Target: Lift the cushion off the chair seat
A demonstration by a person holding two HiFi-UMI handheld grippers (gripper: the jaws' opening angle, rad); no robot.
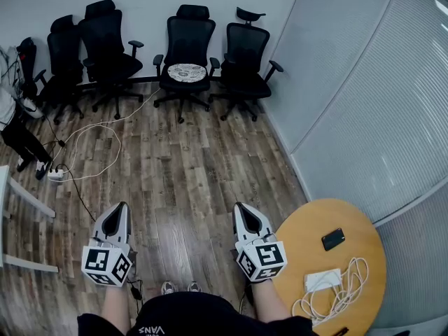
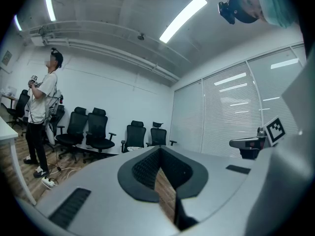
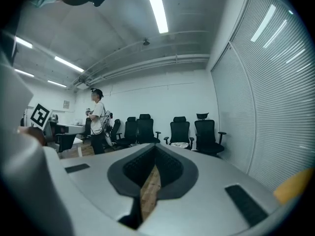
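A round patterned cushion [image 1: 187, 72] lies on the seat of a black office chair [image 1: 187, 39], third in a row against the far wall. It shows small in the right gripper view as the cushion [image 3: 182, 145]. My left gripper [image 1: 123, 207] and right gripper [image 1: 239, 208] are held level near my body, far from the chair, above the wood floor. Both are shut with nothing between their jaws. In the left gripper view the chair [image 2: 133, 135] stands far off.
Several black chairs [image 1: 105, 44] line the back wall. White cables and a power strip [image 1: 57, 175] lie on the floor at left. A round wooden table [image 1: 334, 264] with a phone and charger is at my right. A person [image 2: 40, 119] stands at left.
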